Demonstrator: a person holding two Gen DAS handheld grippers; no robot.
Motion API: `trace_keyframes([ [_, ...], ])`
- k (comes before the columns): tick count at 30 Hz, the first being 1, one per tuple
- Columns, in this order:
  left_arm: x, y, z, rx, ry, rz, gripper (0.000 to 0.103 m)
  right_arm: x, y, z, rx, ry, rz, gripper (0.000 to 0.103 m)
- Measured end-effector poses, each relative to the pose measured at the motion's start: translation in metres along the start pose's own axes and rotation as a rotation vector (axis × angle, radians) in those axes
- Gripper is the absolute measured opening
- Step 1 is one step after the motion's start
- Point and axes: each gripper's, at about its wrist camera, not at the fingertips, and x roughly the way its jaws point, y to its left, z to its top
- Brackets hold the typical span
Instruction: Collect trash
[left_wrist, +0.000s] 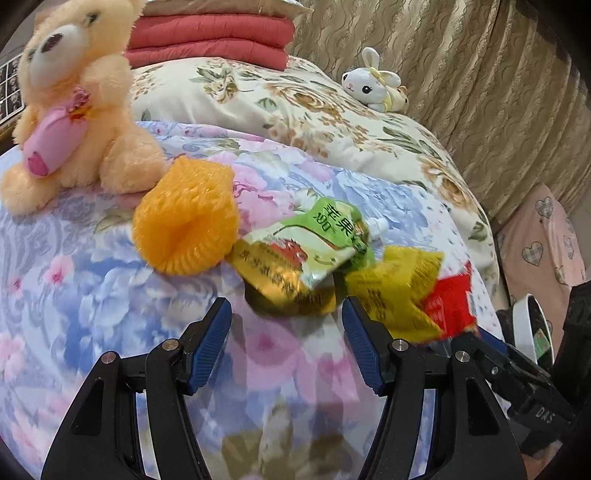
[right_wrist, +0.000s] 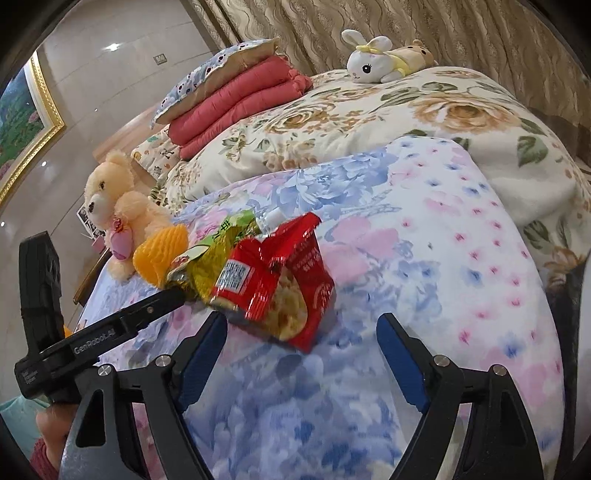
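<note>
Where floral bedding (right_wrist: 424, 258) spreads, red wrapper (right_wrist: 291, 280) lies near curtains (right_wrist: 461, 33).

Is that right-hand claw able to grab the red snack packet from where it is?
Probably yes: the right gripper is open, and the red snack packet lies just ahead of its fingers on the floral blanket, nothing between.

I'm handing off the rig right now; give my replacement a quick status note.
Left tool: open, holding nothing, just short of the green juice pouch.
Right tool: open, holding nothing, right behind the red snack wrapper.
Trash sits in one cluster on the floral bedspread: orange foam fruit net, green pouch, yellow wrapper, red wrapper.
Done: nothing picked up as far as these views show; no bin visible.
Left: grab all four pieces. Leave the teddy bear and plush bunny.
</note>
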Motion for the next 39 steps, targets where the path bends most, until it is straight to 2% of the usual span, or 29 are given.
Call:
trace_keyframes([
  [4,0.010,0.002,0.006,-0.011,0.006,-0.004,0.063,0.012,0.001,0.005,-0.005,0.025,-0.008,0.074],
  [6,0.011,0.002,0.009,-0.020,-0.006,-0.017,0.063,0.014,0.001,0.007,-0.010,0.023,-0.016,0.066],
  [7,0.012,0.001,0.010,-0.022,-0.014,-0.030,0.063,0.015,0.001,0.008,-0.011,0.022,-0.021,0.058],
  [10,0.015,-0.005,0.011,-0.002,-0.014,-0.043,0.051,0.019,-0.003,0.010,0.004,0.023,-0.035,0.032],
  [11,0.016,-0.007,0.011,0.008,-0.014,-0.045,0.051,0.019,-0.005,0.010,0.012,0.024,-0.032,0.025],
  [14,0.010,-0.012,0.009,0.033,-0.037,-0.050,0.049,0.017,-0.007,0.009,0.021,0.017,-0.022,0.012],
  [17,0.001,-0.014,0.005,0.036,-0.052,-0.055,0.048,0.011,-0.006,0.007,0.016,0.003,-0.018,0.004],
  [20,-0.011,-0.015,-0.004,0.029,-0.067,-0.061,0.048,0.003,-0.007,0.004,0.020,-0.007,-0.008,0.003],
  [22,-0.019,-0.014,-0.010,0.024,-0.066,-0.068,0.029,-0.002,-0.009,0.001,0.021,-0.014,-0.005,0.003],
  [34,-0.072,-0.003,-0.067,-0.058,-0.090,-0.107,0.029,-0.044,-0.023,-0.026,0.048,-0.029,0.016,0.002],
  [39,-0.089,-0.001,-0.080,-0.072,-0.112,-0.125,0.029,-0.060,-0.023,-0.035,0.050,-0.042,0.020,0.002],
])
